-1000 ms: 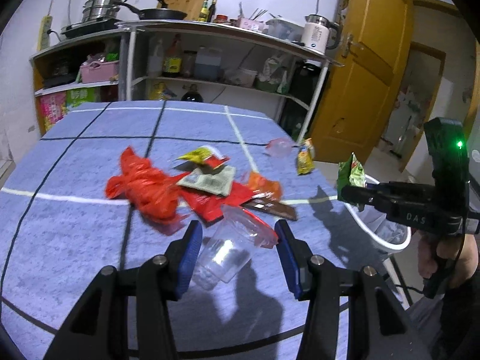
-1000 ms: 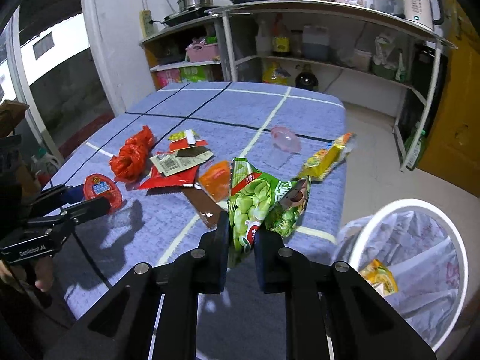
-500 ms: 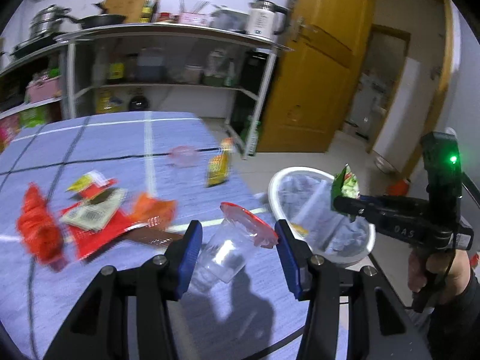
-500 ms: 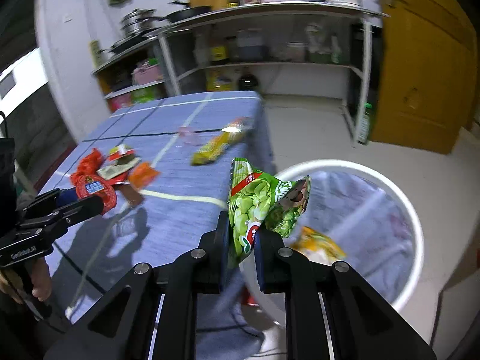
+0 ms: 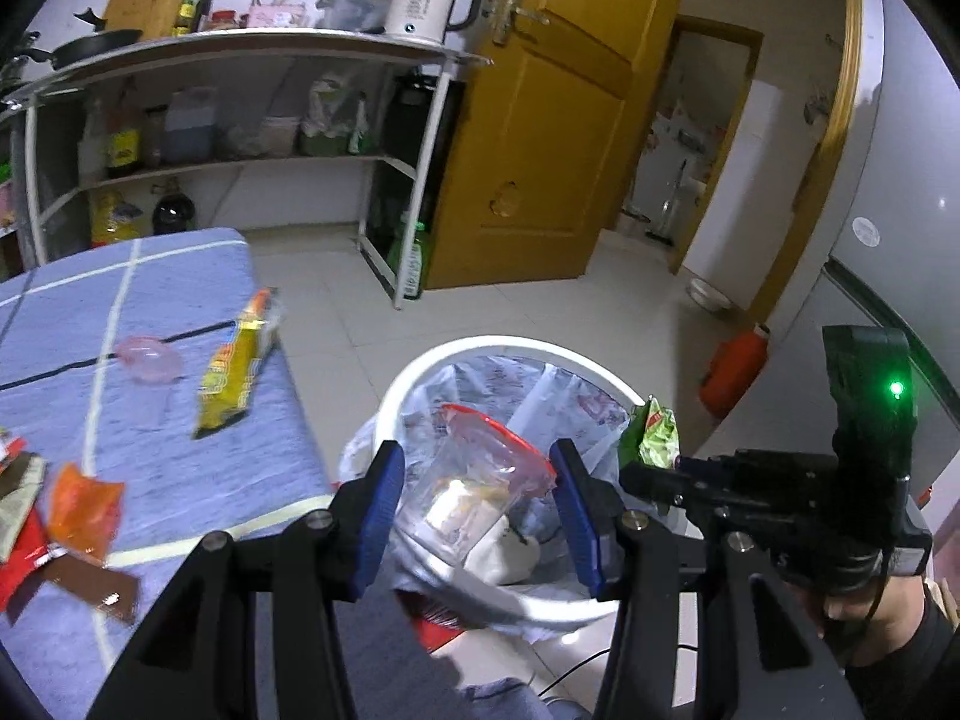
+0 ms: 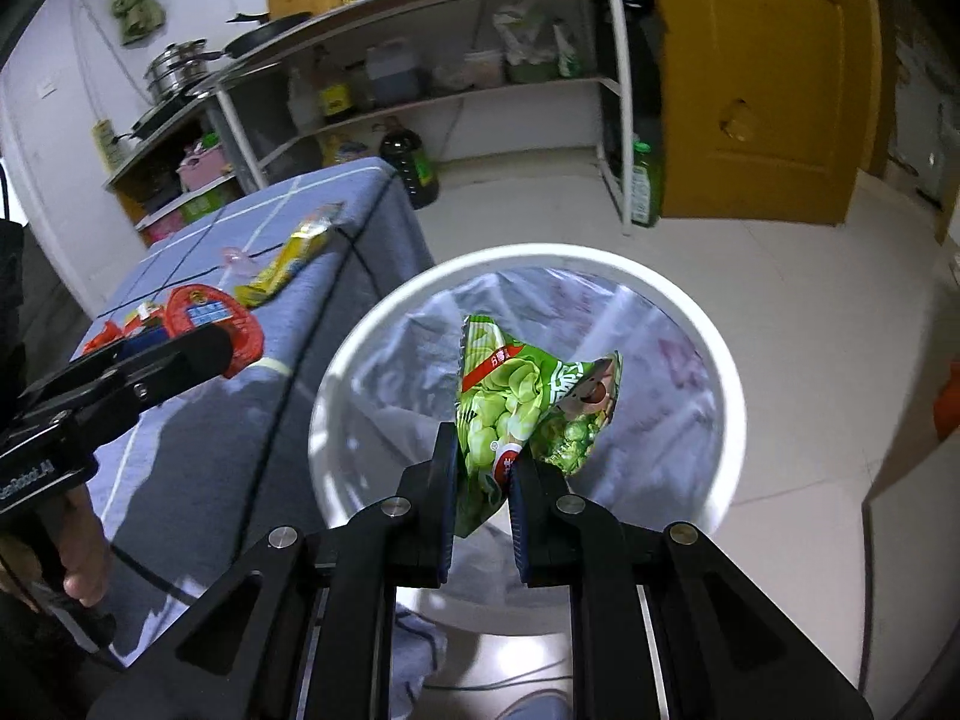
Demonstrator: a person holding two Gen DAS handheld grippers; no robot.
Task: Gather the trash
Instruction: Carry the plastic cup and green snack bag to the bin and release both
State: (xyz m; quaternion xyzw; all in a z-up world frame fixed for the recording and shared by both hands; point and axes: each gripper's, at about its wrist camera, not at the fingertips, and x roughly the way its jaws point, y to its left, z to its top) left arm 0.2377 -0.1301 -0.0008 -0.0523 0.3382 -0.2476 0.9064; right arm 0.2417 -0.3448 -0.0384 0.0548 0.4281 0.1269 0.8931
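1. A clear plastic cup (image 5: pixel 474 492) with a red lid is held between the blue pads of the left tongs (image 5: pixel 480 510). The jaws stand wide, but the cup fills the gap, so it is judged to be grasped by its sides.
2. The long axis of the cup runs forward along the fingers, with the lidded mouth pointed away and a little upward.
3. A green snack bag (image 6: pixel 522 414) is clenched by its lower edge in the right tongs (image 6: pixel 483 480). The jaws are nearly closed on it, and the bag stands up and forward from them.
4. The white bin (image 6: pixel 708 324), lined with a thin plastic bag, lies directly below and in front of both tongs. Some trash is already seen inside it.
5. In the right wrist view the snack bag hangs over the middle of the opening. In the left wrist view the cup is over the near part of the opening, close to the rim on the side of the tabletop (image 5: pixel 180 468).
6. The right tongs are judged to be better placed for a release. For the left ones, a small move forward would probably be safer.
7. To the left of the left tongs, a yellow wrapper (image 5: pixel 237 360), a pink lid (image 5: pixel 150 357) and an orange packet (image 5: pixel 81 507) are left on the tabletop, so the task is judged unfinished.
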